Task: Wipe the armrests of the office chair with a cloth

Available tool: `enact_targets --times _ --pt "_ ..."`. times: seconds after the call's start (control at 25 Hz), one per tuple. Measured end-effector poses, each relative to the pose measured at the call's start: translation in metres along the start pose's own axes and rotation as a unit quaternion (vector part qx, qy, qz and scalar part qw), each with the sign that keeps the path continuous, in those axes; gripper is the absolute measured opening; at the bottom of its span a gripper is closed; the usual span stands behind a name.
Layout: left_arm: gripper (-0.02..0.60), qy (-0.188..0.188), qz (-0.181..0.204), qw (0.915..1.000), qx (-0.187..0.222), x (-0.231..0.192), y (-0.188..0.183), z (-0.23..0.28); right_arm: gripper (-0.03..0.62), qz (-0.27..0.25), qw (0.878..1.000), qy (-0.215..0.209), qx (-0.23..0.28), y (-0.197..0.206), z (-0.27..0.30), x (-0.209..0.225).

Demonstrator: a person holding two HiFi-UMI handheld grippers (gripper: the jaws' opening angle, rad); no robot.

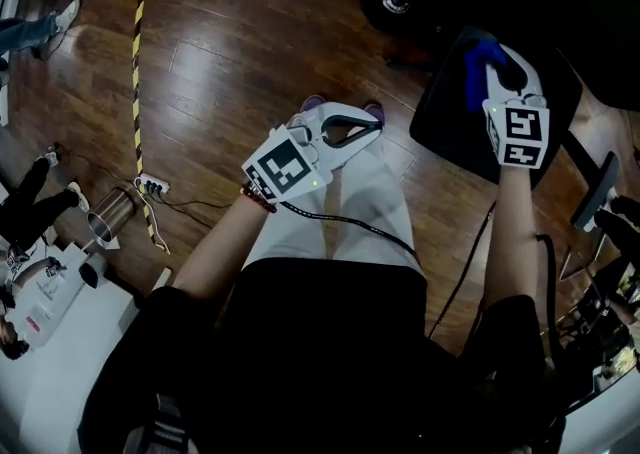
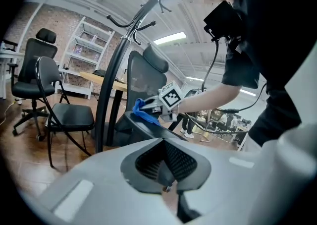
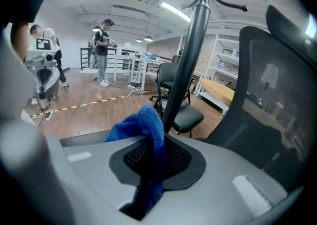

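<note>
Dark wood-plank floor (image 1: pixel 230 42), yellow-black tape line (image 1: pixel 139 32), right gripper (image 1: pixel 503 62) clamping blue cloth (image 1: pixel 478 70) over black office chair (image 1: pixel 450 127), left gripper (image 1: pixel 365 134) closed, empty

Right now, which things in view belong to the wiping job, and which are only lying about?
Job: blue cloth, clamped in the right hand-held gripper; office chair.
Lying about: folding chair; coat stand; power strip.
</note>
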State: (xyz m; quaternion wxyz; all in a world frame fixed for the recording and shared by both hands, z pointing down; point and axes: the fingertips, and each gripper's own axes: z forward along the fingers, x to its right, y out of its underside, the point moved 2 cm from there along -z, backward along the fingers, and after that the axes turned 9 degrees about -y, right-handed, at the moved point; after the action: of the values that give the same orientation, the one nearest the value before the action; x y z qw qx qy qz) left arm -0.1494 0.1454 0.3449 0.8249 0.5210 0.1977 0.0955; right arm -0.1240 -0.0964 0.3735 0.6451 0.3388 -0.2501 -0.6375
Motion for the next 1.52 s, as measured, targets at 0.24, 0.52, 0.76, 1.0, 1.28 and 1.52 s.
enact_targets --times 0.24,0.52,0.76,1.0,1.28,1.52 --pt "0.006 -0.01 -0.016 0.9998 -0.006 -0.002 0.003 0.006 0.035 -0.04 0.998 -0.045 0.026 -0.024 0.021 0.011" --pt "0.005 -0.016 -0.017 0.9997 0.0 -0.012 -0.003 0.01 0.035 -0.167 0.952 -0.257 0.005 0.013 -0.054 -0.163" --pt "0.006 -0.044 -0.026 0.9986 0.01 -0.024 -0.011 0.008 0.038 -0.156 0.951 -0.264 0.031 0.013 -0.048 -0.167" --pt "0.006 -0.065 -0.034 0.9973 -0.003 -0.027 -0.01 0.003 0.04 -0.12 0.984 -0.13 0.036 -0.03 0.03 -0.035" --pt "0.006 -0.1 -0.072 0.9923 -0.001 -0.033 -0.002 -0.011 0.04 -0.024 0.995 -0.072 0.065 -0.032 0.029 -0.014" --pt "0.006 -0.09 -0.054 0.9945 -0.011 -0.031 -0.01 -0.003 0.04 -0.139 0.955 -0.259 0.036 0.004 -0.039 -0.15"
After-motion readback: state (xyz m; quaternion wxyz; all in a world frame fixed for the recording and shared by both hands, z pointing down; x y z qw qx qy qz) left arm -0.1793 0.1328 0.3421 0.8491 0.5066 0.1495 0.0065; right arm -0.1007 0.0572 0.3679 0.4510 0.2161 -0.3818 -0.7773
